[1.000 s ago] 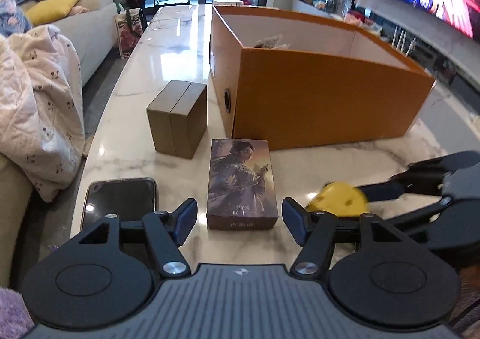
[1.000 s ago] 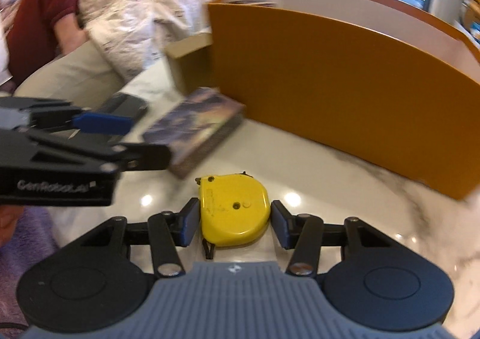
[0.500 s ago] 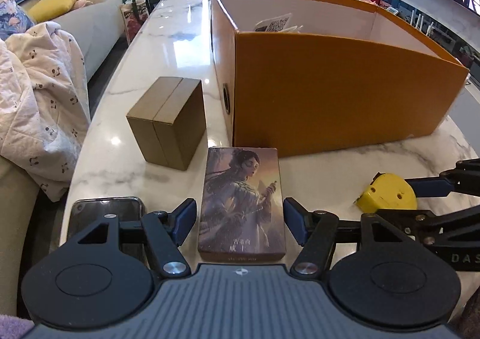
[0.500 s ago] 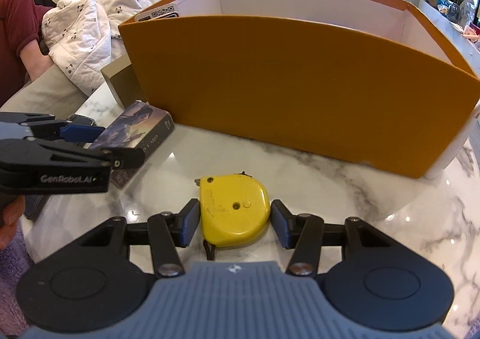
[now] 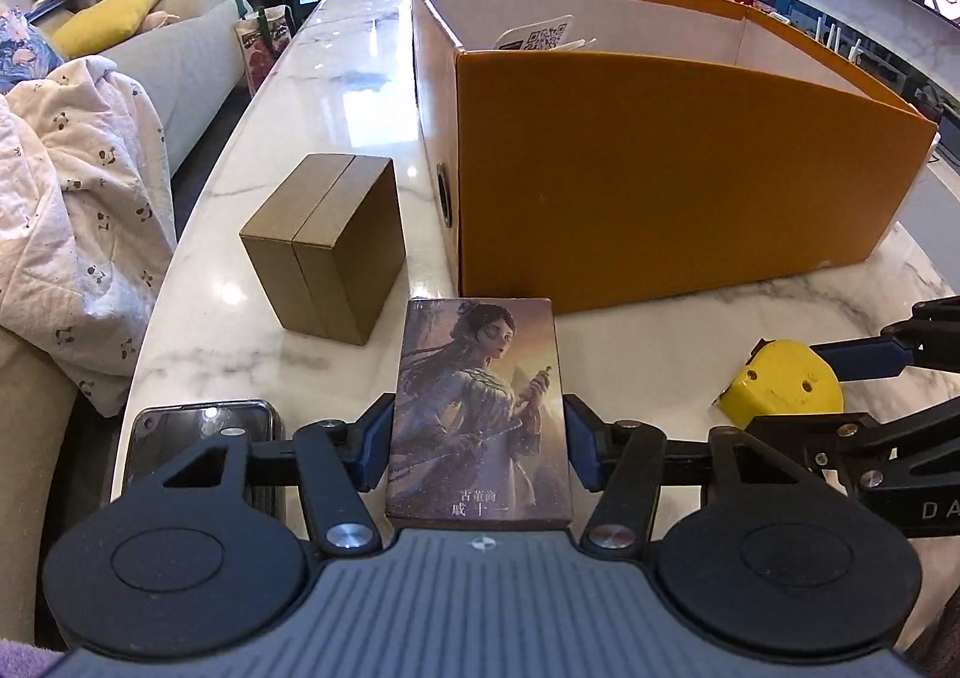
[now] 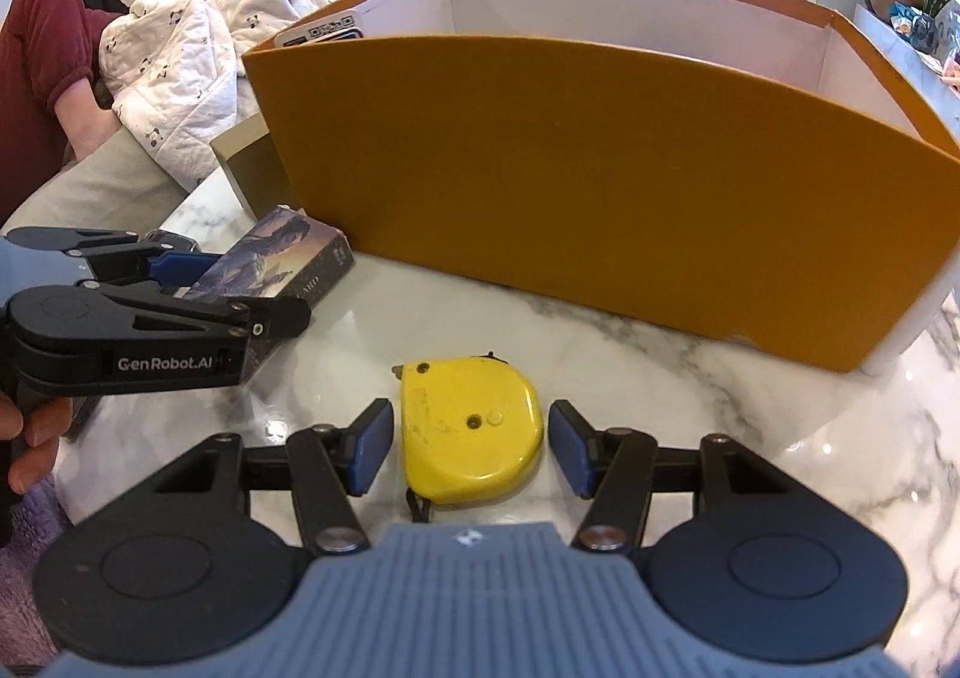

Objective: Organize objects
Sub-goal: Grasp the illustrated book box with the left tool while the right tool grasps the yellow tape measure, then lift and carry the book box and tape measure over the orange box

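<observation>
the left claw (image 5: 479, 453) has come forward around the card box (image 5: 480, 408), just in front of the orange box (image 5: 660, 168), and is closing, pads not yet pressing. the right claw (image 6: 469, 447) is opening around the yellow tape (image 6: 471, 429), also before the orange box, not gripping. both pickups seem near.
</observation>
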Motion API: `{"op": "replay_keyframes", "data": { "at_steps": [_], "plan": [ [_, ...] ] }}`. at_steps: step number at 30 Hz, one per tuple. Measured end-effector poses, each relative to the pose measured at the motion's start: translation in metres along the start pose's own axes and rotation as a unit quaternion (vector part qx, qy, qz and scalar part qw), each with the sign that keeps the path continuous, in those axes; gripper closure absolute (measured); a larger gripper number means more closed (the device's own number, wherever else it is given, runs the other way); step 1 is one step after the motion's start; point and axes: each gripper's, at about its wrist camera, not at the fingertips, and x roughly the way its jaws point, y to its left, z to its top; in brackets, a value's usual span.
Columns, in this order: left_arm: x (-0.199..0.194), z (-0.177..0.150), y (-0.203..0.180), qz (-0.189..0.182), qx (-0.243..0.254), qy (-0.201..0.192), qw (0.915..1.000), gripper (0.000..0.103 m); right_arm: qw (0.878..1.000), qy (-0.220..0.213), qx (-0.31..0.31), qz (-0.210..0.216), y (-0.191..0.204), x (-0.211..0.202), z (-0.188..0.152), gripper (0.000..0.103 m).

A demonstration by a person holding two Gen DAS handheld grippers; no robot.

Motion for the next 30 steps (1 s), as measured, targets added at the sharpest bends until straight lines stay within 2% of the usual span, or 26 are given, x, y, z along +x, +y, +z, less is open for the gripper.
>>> {"op": "replay_keyframes", "data": {
  "at_steps": [3, 5, 10, 14, 17, 22, 30],
  "plan": [
    [-0.002, -0.001, -0.001, 0.000, -0.001, 0.003, 1.0000, 0.037, 1.000, -0.002, -0.001, -0.003, -0.001, -0.001, -0.001, 0.044],
    [-0.005, -0.002, -0.002, -0.001, -0.001, 0.006, 1.0000, 0.037, 1.000, -0.003, -0.003, -0.009, -0.001, -0.001, -0.001, 0.049],
    [-0.013, -0.007, -0.003, -0.011, -0.013, 0.016, 0.9997, 0.037, 1.000, 0.001, 0.000, -0.017, -0.002, -0.006, -0.005, 0.050],
    [-0.028, -0.010, -0.002, -0.025, -0.039, 0.020, 0.9987, 0.037, 0.999, 0.003, 0.040, -0.003, -0.012, -0.015, -0.011, 0.051],
    [-0.046, -0.012, -0.006, -0.034, -0.043, 0.008, 0.9985, 0.038, 0.998, -0.004, 0.059, 0.004, -0.018, -0.027, -0.015, 0.051],
    [-0.081, -0.005, -0.008, -0.082, -0.071, -0.021, 0.9939, 0.037, 0.997, -0.035, 0.063, 0.004, -0.023, -0.057, -0.015, 0.051],
    [-0.125, 0.044, -0.021, -0.107, -0.050, -0.080, 0.9897, 0.037, 0.992, -0.110, 0.054, 0.015, -0.031, -0.115, 0.013, 0.051]
  ]
}}
